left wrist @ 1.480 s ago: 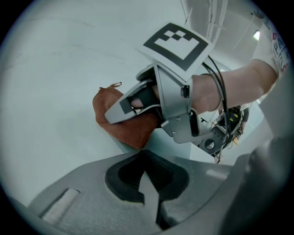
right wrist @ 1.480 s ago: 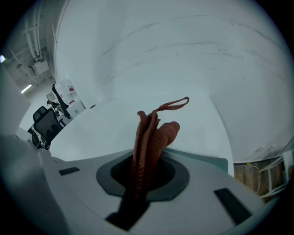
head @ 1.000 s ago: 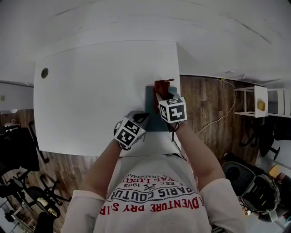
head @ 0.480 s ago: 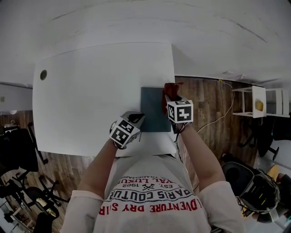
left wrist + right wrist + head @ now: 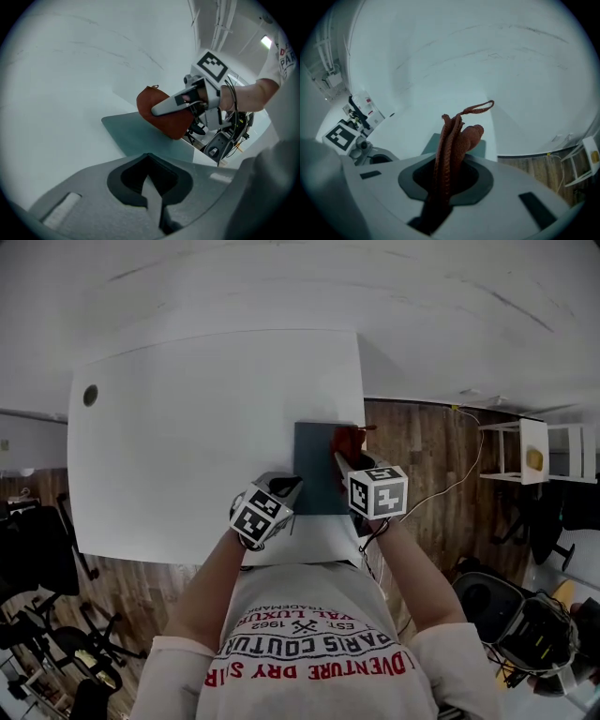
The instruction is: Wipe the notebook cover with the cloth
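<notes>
The right tongs (image 5: 440,190) are clenched on a rust-red cloth (image 5: 457,136), which stands up out of them in a folded bunch with a loose loop at its top. The left tongs (image 5: 153,190) are pressed together with nothing between them, and in the head view they sit just beside the near left corner of the notebook (image 5: 314,470); we cannot tell whether they touch it. The cloth appears to rest on the cover at its far right corner. The notebook lies flat on the white counter (image 5: 187,427), at the near right corner, with its right edge close to the counter's right edge. Its long axis runs from the person toward the far side, parallel to that edge. No spine or print shows, so we cannot say which end is the top. For the wiping step, we recommend lowering the right tongs until the bunch spreads on the cover, then pulling straight, overlapping strokes along the long axis. We advise pinning the near left corner with the left tongs, since a light notebook so close to the edge could slide off under sideways pressure.
</notes>
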The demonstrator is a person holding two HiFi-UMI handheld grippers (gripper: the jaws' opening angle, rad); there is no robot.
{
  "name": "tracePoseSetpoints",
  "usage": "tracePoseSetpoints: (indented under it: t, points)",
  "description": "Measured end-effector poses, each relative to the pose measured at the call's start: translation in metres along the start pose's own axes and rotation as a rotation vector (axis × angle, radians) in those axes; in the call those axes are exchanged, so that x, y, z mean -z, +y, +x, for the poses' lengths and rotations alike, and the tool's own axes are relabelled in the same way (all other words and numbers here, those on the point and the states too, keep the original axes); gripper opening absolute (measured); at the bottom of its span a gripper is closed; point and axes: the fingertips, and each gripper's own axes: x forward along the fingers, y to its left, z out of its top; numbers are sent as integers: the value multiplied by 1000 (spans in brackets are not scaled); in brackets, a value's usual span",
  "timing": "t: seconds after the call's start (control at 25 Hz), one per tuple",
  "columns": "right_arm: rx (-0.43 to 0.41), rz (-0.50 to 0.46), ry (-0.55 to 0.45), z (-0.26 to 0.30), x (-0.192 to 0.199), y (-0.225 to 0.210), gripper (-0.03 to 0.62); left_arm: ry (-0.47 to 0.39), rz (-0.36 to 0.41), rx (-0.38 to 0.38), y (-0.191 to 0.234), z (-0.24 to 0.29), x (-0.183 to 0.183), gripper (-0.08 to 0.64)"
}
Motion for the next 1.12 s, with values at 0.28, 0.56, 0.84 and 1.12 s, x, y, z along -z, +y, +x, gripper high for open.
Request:
tracePoseSetpoints:
  t: [0.28, 0.56, 0.84, 1.12]
  points:
    - [-162, -80, 95, 22, 20, 92, 71, 4, -15, 24, -2, -4, 3, 9]
    - [-143, -73, 135, 35, 28, 97, 71, 15, -41, 49, -3, -4, 3, 9]
    - [-164, -28, 146, 45, 36, 86, 71, 11, -33, 41, -4, -7, 5, 9]
    - [-173, -3, 151, 45, 37, 76, 69, 15, -44, 53, -3, -5, 3, 9]
